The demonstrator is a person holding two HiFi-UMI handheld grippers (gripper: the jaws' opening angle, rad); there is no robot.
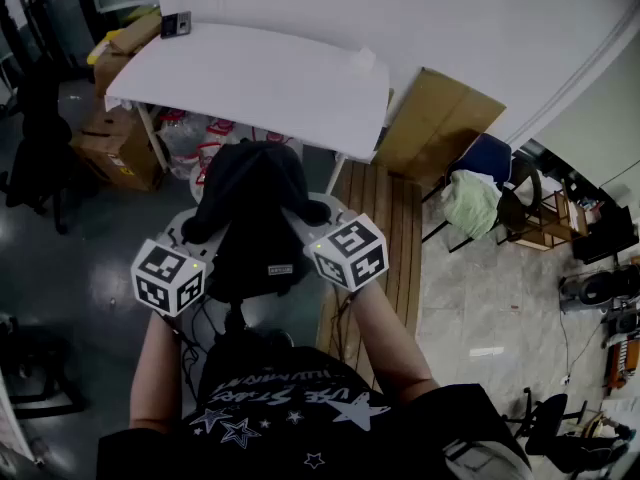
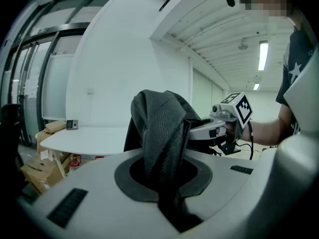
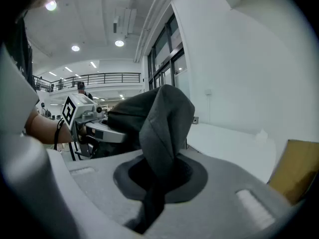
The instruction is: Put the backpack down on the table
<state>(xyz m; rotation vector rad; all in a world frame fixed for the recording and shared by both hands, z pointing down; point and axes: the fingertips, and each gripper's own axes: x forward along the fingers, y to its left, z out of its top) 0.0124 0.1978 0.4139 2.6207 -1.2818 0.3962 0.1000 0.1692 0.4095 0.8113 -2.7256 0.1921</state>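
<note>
**While the table waits ahead, a backpack hangs between two clamped grippers**

Because the bag is soft and would sag from a single hold, it is carried from both sides. At the left, the left gripper (image 1: 188, 236) has its jaws pressed together on a fold of dark mesh strap (image 2: 162, 133) that rises out of them, so the fabric cannot slip.

In the middle, the backpack (image 1: 252, 218) hangs in the air in front of the person. It is over the floor and short of the white table (image 1: 250, 88), whose near edge lies just beyond the bag's top.

At the right, the right gripper (image 1: 322, 216) is likewise clenched on a second band (image 3: 164, 128) of the bag's cloth. The two grippers sit side by side, which holds the load level.

Judging from this, the set-down is not yet done. The bag must go forward over the tabletop before either clamp lets go.
</note>
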